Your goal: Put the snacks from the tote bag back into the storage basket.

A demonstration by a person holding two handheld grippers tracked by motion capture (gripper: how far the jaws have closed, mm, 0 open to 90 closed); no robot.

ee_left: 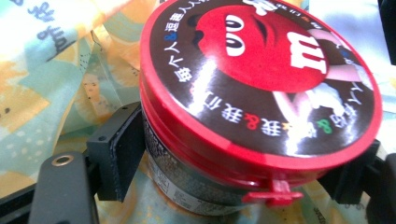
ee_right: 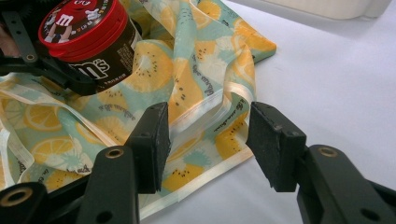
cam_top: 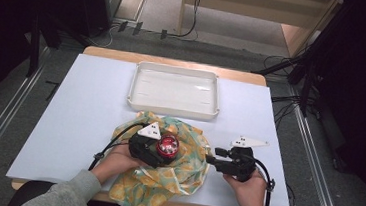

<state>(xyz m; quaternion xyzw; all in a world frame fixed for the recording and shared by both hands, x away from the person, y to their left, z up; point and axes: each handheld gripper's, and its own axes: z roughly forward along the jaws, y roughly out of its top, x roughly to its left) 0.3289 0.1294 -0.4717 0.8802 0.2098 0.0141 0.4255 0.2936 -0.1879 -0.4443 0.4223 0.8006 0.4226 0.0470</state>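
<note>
On the table [cam_top: 85, 104], left fingers [ee_left: 116, 149] clamp the jar [ee_left: 261, 93]; right fingers [ee_right: 275, 144] gape.

The candy jar [ee_left: 261, 93] has a glossy red plastic lid with a shiny printed label. The cloth [ee_right: 196, 74] under it is thin, smooth printed fabric. At twelve o'clock sits a glossy white plastic tray [cam_top: 173, 107] on the matt pale table [cam_top: 85, 104].

Quick count: one candy tub [cam_top: 168, 146] with a red lid, sitting mid-frame, one fruit-print cloth [cam_top: 185, 171] under it, and one white tray [cam_top: 174, 89] just above center. Two grippers, the left [cam_top: 159, 148] and the right [cam_top: 212, 155], and two hands, all on one table [cam_top: 90, 105].
</note>
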